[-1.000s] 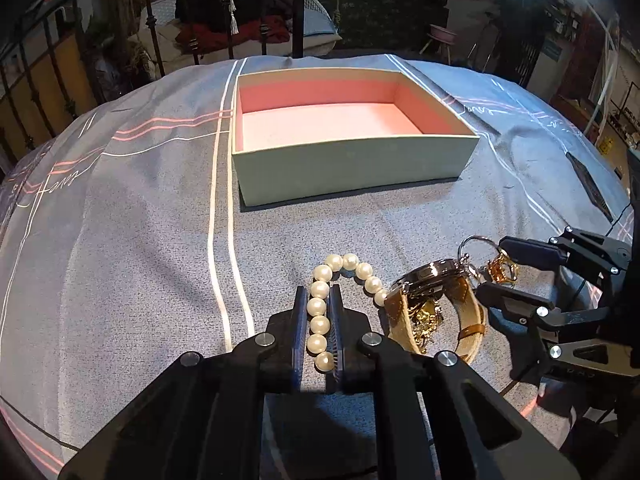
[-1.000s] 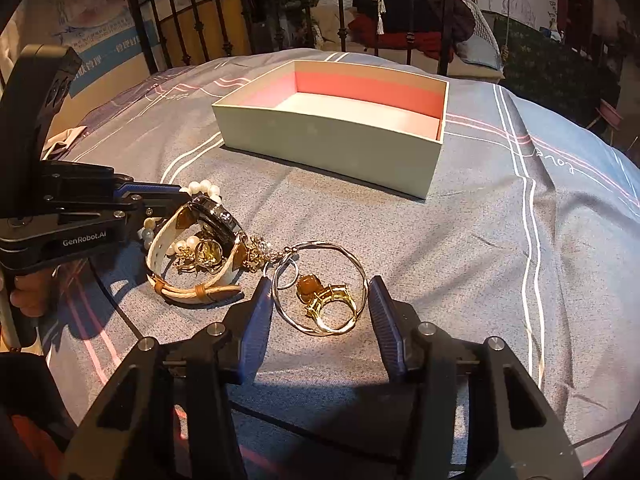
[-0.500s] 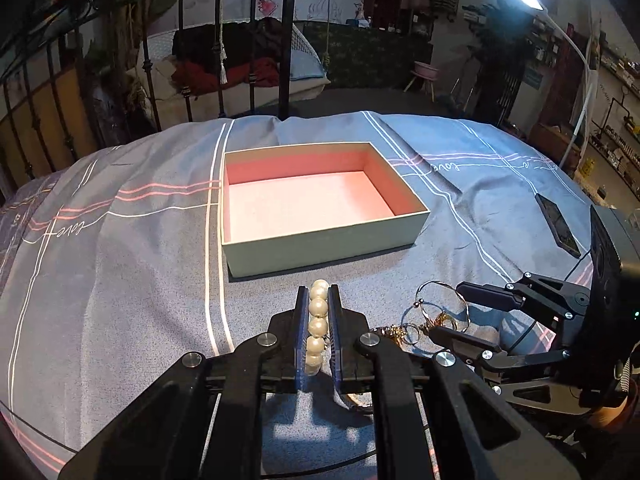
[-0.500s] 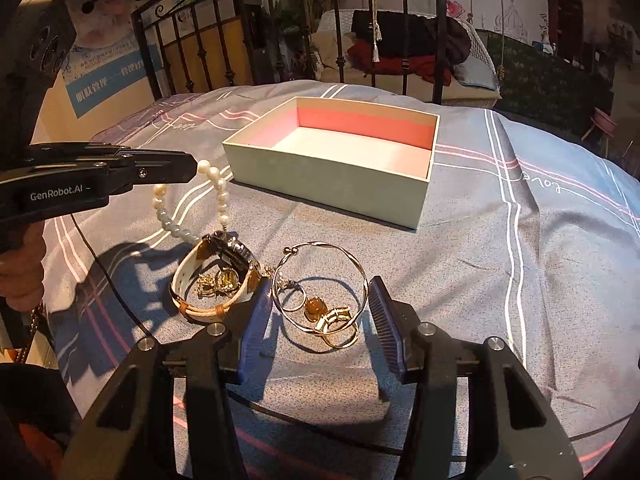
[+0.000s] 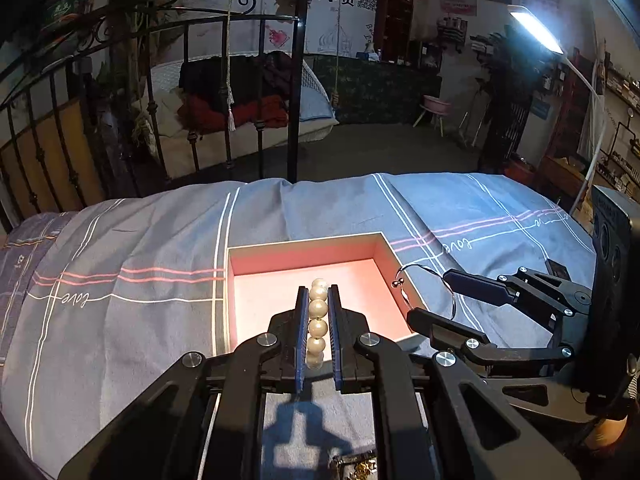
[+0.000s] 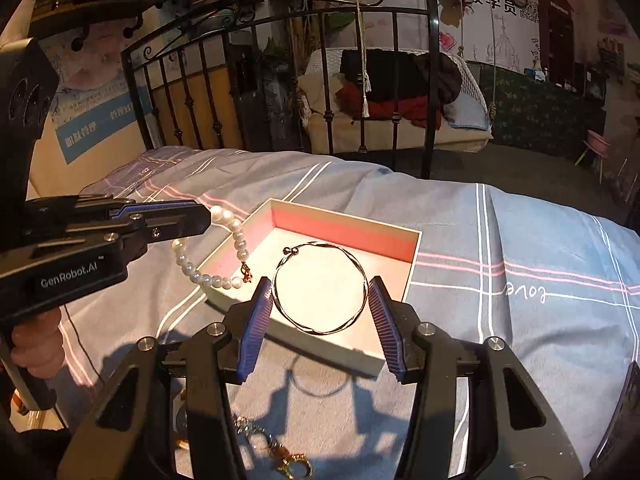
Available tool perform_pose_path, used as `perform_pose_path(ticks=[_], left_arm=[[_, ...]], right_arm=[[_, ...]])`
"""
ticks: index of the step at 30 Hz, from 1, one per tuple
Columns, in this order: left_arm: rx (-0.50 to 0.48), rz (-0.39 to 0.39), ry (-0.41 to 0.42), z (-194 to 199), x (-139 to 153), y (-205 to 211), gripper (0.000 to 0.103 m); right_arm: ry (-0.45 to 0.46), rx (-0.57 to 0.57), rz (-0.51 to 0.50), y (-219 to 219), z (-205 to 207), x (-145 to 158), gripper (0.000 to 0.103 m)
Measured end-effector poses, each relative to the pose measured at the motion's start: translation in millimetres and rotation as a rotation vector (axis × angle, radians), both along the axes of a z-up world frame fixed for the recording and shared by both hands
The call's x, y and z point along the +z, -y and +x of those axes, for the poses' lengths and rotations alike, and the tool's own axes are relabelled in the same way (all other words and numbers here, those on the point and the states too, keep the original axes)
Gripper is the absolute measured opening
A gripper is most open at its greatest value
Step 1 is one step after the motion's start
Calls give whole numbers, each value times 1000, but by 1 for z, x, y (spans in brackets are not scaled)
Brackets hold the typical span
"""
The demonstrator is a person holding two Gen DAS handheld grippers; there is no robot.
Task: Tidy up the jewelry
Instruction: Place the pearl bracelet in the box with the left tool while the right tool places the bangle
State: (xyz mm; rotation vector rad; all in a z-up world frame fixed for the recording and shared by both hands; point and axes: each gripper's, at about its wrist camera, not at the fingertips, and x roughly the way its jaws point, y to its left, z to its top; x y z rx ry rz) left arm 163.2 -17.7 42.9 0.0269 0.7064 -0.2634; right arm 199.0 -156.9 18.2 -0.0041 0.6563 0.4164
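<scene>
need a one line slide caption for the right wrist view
Right gripper holds a twisted metal bangle above the open pink-lined box while the left gripper dangles a pearl bracelet alongside.

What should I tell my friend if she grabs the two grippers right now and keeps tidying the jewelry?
Left gripper: jaws shut on the pearl bracelet, which hangs over the near left edge of the box.
Right gripper: jaws closed on the thin bangle, held over the box.
Done: both pieces are lifted off the bedspread; nothing lies in the box yet.
Left: release both into the box, then fetch the remaining gold pieces lying on the bedspread below the grippers.
</scene>
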Motion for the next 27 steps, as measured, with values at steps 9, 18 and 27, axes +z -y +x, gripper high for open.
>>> perform_pose_path(ticks=[9, 18, 27], left_arm=[[35, 33, -49, 51, -16, 6, 9], [35, 63, -120, 69, -47, 10, 9], [39, 78, -181, 81, -69, 9, 9]], right_arm=[[-89, -28, -43, -10, 59, -19, 50], [-172, -21, -71, -17, 69, -49, 50], [-200, 2, -92, -26, 67, -66, 50]])
